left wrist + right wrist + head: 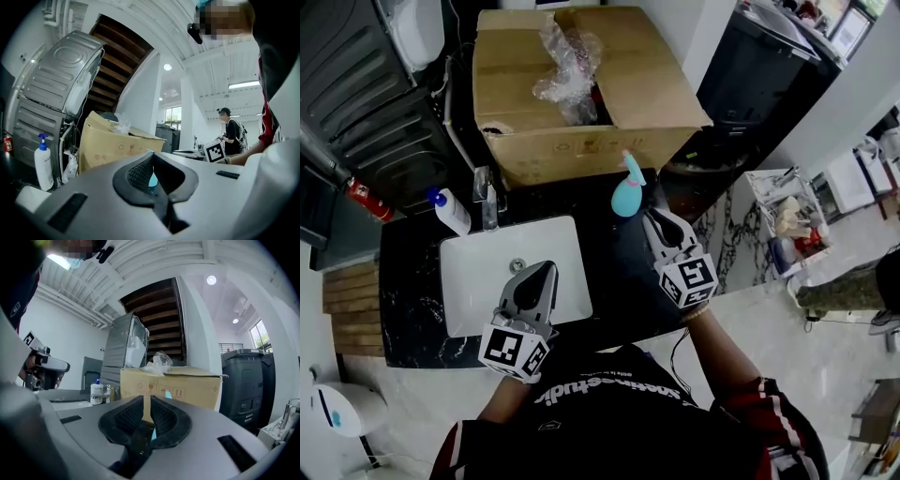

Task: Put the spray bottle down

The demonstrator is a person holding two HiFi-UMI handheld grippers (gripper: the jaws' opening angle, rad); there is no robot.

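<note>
Seen from above, a black marble counter (pixel 412 272) holds a white rectangular sink (pixel 478 281). A chrome tap (pixel 487 199) is at the sink's 12 o'clock edge.

The teal plastic spray bottle (pixel 626 192) stands upright on the counter, at about 1 o'clock from the sink. It is near the front wall of a large open brown cardboard box (pixel 572 141), which holds crumpled clear plastic wrap (pixel 567 61).

The grey right gripper (pixel 654 217) is level over the counter, and the bottle sits just off its tips at about 11 o'clock. Its two black ribbed pads are drawn close, leaving only a narrow slit. The cardboard shows through that slit and nothing is gripped. From above I cannot tell whether the tips touch the bottle.

The grey left gripper (pixel 546 269) hovers over the sink, pointing towards 12 o'clock. Its pads meet at the tips and hold nothing, and a sliver of the teal bottle shows far beyond them.

A white pump bottle with a blue top (pixel 452 212) stands at the sink's 10 o'clock corner. A red fire extinguisher (pixel 367 199) lies further out towards 9 o'clock. In the left gripper view, a person in dark clothes (pixel 232 131) stands far off at 3 o'clock.
</note>
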